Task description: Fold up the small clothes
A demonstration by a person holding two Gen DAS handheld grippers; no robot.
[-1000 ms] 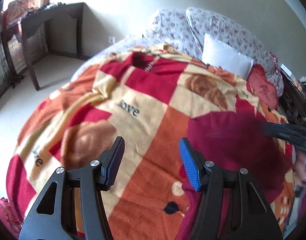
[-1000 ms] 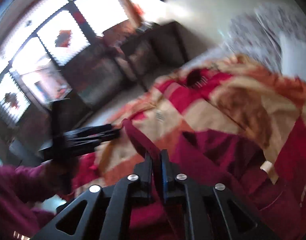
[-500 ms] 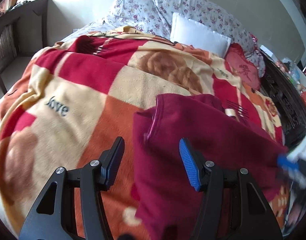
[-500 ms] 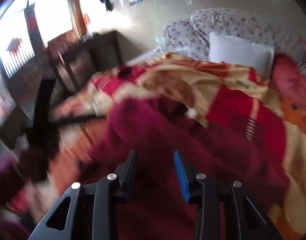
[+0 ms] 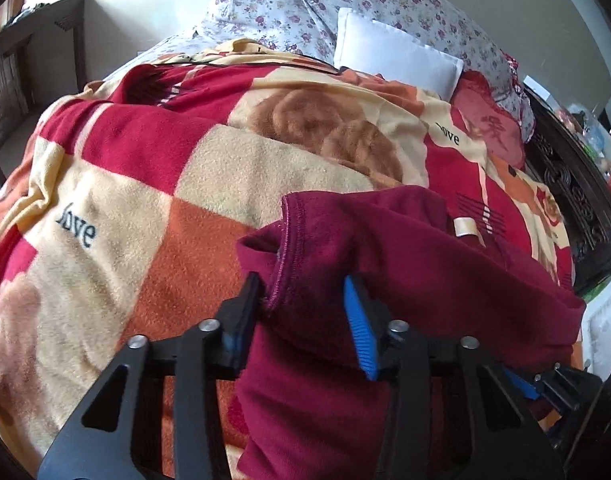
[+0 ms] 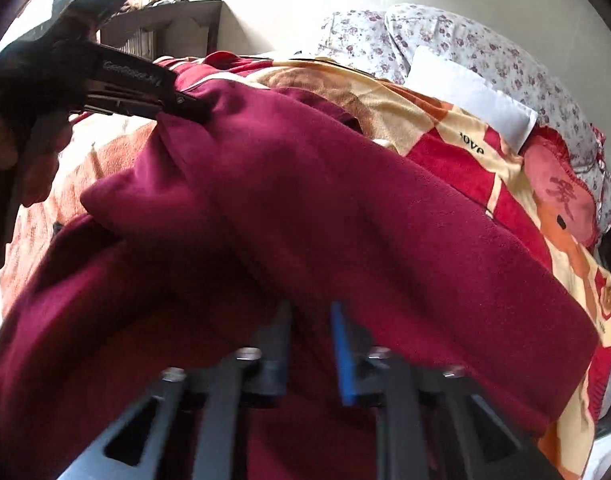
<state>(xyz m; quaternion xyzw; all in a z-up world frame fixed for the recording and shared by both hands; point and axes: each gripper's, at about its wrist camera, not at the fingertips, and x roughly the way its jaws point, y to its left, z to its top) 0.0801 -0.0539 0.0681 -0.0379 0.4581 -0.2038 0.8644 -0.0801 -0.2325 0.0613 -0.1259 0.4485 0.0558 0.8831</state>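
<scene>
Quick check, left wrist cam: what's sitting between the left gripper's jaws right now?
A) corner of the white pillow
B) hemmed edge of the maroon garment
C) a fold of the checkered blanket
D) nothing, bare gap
B. In the left wrist view the stitched hem of the maroon garment runs down into the left gripper, bunched between its jaws; the white pillow lies far off at the head of the bed.

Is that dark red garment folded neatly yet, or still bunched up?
Still bunched up: the dark red garment lies in loose humps on the blanket, one hemmed corner sticking up.
</scene>
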